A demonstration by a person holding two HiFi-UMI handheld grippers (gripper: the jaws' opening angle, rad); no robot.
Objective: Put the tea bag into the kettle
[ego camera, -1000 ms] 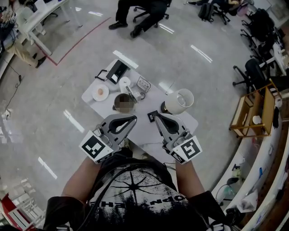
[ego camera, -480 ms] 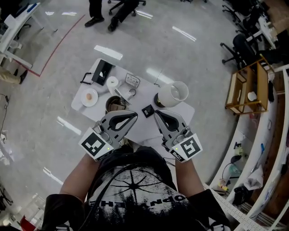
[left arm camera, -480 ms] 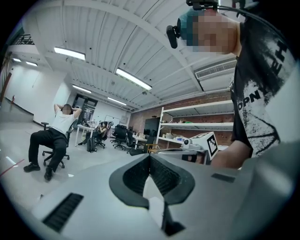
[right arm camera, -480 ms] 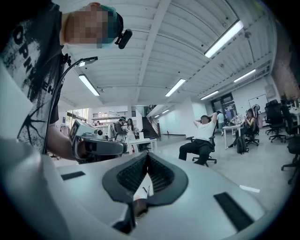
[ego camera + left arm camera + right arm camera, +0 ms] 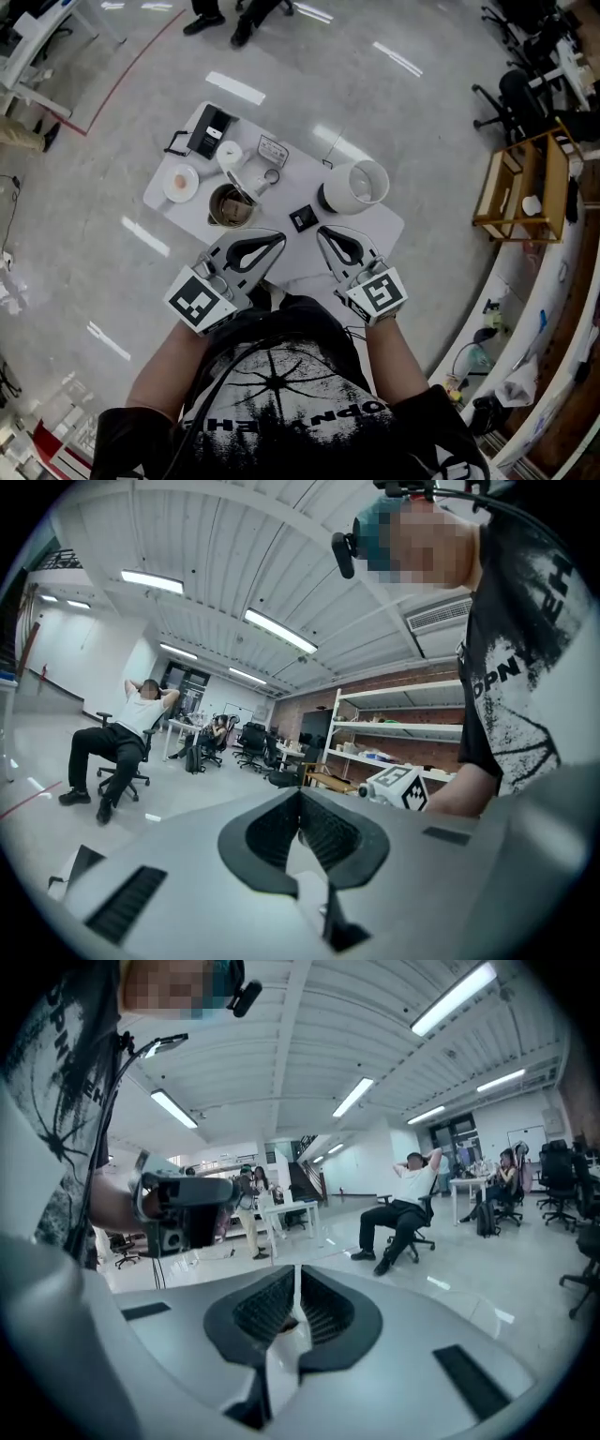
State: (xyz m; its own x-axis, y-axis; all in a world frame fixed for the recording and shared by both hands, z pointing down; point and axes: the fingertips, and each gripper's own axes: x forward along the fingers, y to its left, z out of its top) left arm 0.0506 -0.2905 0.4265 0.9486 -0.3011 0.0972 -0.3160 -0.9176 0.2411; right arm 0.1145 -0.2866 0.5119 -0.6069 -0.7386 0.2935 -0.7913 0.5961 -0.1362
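Note:
In the head view a small white table (image 5: 370,230) carries a white kettle (image 5: 361,186) on a dark base at its right, its top open. A small black square packet (image 5: 300,219), possibly the tea bag, lies at mid-table. My left gripper (image 5: 278,243) and right gripper (image 5: 322,232) hover side by side over the table's near edge, close to my body, both shut and empty. The left gripper view shows its jaws (image 5: 300,795) meeting, pointed out across the room. So does the right gripper view (image 5: 296,1270). Neither gripper view shows the table.
A brown metal pot (image 5: 231,206) with a utensil in it, a plate (image 5: 180,182), a white cup (image 5: 231,155), a small card (image 5: 273,150) and a black device (image 5: 208,131) fill the table's left half. A wooden cart (image 5: 525,187) stands at the right. A seated person (image 5: 403,1208) is across the room.
The head view has shifted, so the table now sits slightly higher and further left in the picture. Both grippers keep the same shut pose near my body; the right one has turned a little.

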